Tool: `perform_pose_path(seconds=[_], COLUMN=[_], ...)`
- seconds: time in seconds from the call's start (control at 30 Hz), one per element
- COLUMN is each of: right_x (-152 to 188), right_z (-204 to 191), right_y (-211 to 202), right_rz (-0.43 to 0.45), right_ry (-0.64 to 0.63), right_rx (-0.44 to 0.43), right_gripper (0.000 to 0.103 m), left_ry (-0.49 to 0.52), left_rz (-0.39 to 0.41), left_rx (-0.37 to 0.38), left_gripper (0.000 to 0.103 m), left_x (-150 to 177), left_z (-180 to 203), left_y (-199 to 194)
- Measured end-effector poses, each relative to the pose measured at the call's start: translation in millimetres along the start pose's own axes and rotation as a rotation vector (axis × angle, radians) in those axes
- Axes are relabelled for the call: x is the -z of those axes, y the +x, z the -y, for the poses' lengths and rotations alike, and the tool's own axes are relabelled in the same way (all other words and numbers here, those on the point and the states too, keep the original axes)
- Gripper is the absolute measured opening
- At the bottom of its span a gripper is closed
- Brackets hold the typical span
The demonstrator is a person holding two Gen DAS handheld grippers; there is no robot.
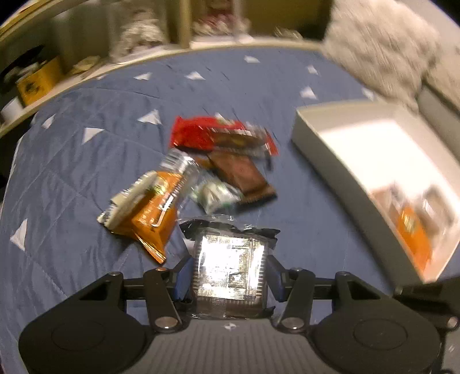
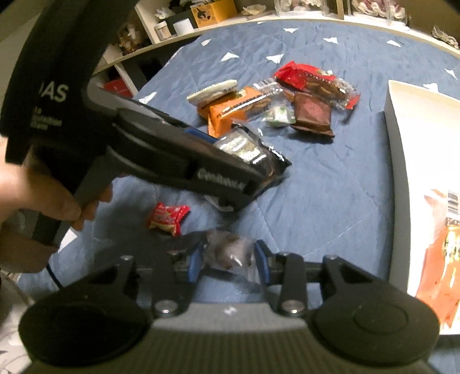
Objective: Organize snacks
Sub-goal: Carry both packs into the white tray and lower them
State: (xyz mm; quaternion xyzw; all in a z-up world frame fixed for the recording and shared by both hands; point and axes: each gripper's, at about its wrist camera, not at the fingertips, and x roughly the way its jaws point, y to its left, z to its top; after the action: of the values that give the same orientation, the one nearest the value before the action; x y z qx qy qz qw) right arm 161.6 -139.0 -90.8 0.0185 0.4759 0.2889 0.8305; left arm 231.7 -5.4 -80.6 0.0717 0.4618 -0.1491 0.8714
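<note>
A crinkly, light dark-biscuit packet (image 1: pixel 228 270) is pinched across its stiff sides by the left gripper (image 1: pixel 227 276) — a soft clear-wrapped sweet (image 2: pixel 230 251) is clamped in the right gripper (image 2: pixel 228 257) — with the white box (image 1: pixel 330 143) lying ahead-right.

Home bedroom, I judge: blue quilted bedspread (image 1: pixel 86 178) under my gripper, cluttered open shelving (image 2: pixel 172 26) beyond it, fluffy pillow (image 1: pixel 382 43) ahead to right.

Blue quilted bedspread (image 2: pixel 316 184) with white triangles fills the floor of the scene.
Behind it, cream open shelving (image 2: pixel 161 37) holds cluttered knick-knacks.
</note>
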Motion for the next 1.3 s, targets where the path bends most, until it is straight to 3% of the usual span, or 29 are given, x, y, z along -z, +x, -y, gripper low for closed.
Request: perform_pose_path(seconds=[0.23,0.63,0.9,1.3], right_x=[-2,-24,-34,-19], right_z=[6,36,66,139], right_y=[-19,-68,-97,-134], right_rz=[0.054,0.223,0.264,0.292], right_ry=[0.009,0.079,0.077,0.165], right_rx=[0.023,0.103,0.168,0.286], right_gripper=[0.044,0.043,0.043,0.043], left_ry=[-0.143,-0.247,-0.239,-0.276], left_rz=[0.069,0.168,0.190,0.172], left_rx=[-0.004,0.007,0.037,0.105], left_gripper=[0.055,0.055,0.055,0.055], left_x=[-4,-14,-39,-76], left_z=[-10,-3,32,91], left_y=[-22,-59,-59,-29])
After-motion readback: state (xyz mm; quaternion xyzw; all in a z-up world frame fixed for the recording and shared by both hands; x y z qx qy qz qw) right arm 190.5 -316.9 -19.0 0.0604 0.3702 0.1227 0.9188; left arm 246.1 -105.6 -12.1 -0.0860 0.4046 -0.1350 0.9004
